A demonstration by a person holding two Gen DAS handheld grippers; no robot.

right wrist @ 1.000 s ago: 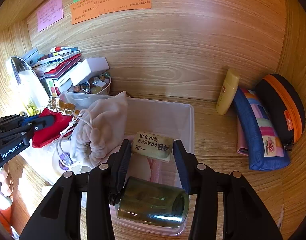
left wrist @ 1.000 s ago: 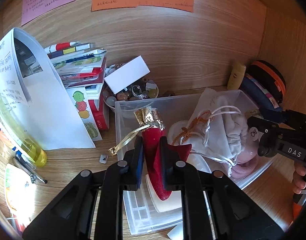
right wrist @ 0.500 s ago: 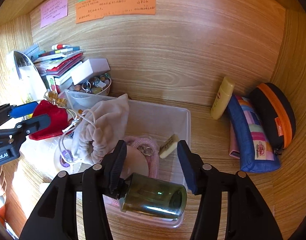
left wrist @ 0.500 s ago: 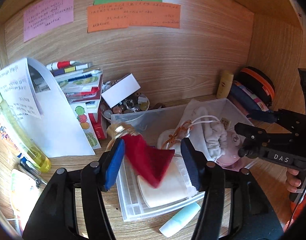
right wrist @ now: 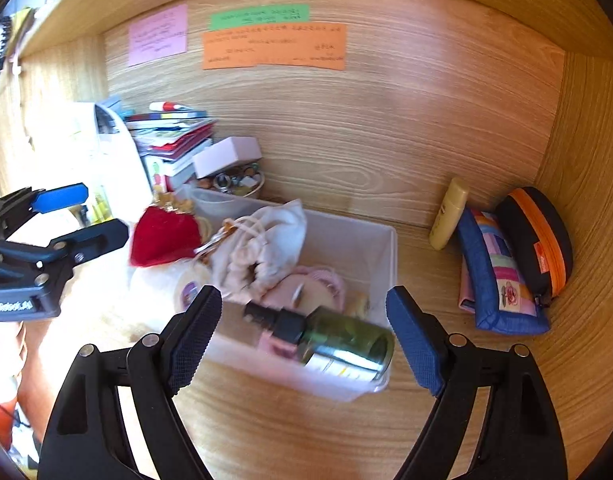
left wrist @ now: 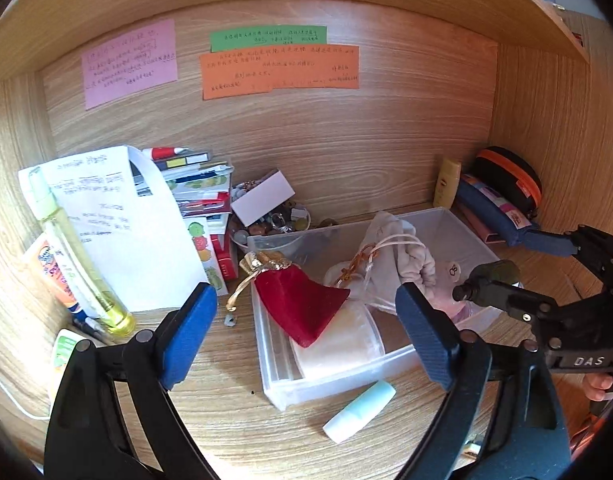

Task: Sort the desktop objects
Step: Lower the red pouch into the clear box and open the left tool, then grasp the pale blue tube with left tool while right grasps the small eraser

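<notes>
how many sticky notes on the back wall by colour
pink note: 1
green note: 1
orange note: 1
total: 3

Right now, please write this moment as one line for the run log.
left tongs: just opened, nothing held | right tongs: just opened, nothing held | red pouch: in clear bin | green bottle: in bin

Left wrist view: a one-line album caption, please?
Open left gripper above a red velvet pouch lying in a clear plastic box.
</notes>
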